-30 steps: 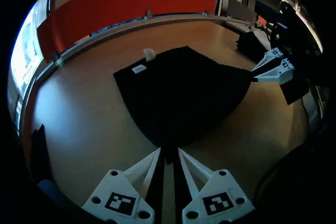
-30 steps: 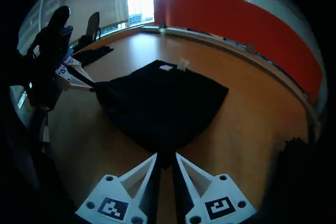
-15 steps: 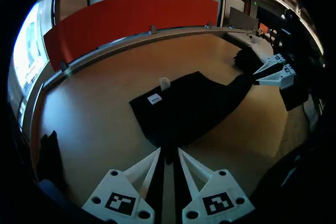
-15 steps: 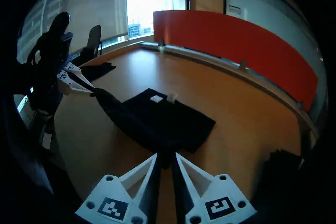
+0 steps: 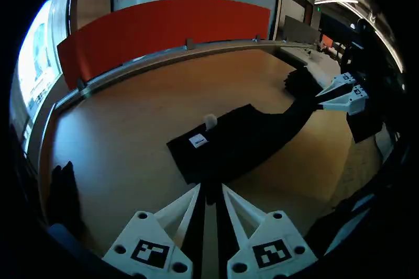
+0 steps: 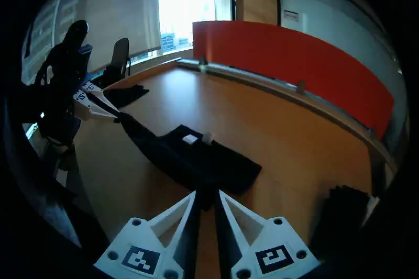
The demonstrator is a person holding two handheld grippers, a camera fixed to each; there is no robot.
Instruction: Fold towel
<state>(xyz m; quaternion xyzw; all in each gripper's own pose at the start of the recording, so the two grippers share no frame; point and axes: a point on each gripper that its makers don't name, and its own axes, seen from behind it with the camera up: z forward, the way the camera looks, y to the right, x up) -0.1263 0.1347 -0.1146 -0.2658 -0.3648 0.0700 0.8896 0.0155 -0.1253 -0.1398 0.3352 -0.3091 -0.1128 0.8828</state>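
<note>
In the left gripper view, my left gripper (image 5: 212,189) has its jaws closed to a narrow slit, with a corner of the towel (image 5: 241,137) pinched between them. The towel is black. Its far half lies flat on the surface (image 5: 131,122), on my side of the red screen (image 5: 167,22). Its near edge is lifted off the wood. My right gripper (image 5: 317,102), about as far from the screen as the towel's middle, has its jaws clamped on the other near corner.

In the right gripper view, the right gripper (image 6: 208,192) likewise has its jaws nearly together on a towel (image 6: 209,164) corner. The left gripper (image 6: 116,116) pulls the raised edge taut. The screen (image 6: 293,54) runs beyond.

I judge this to be the first fold, mid-carry. The next move calls for taking both corners level toward the screen and laying them on the far edge.

I count one towel, one white label (image 5: 198,141), two grippers, one screen, and at least two other dark cloths (image 6: 125,93).
</note>
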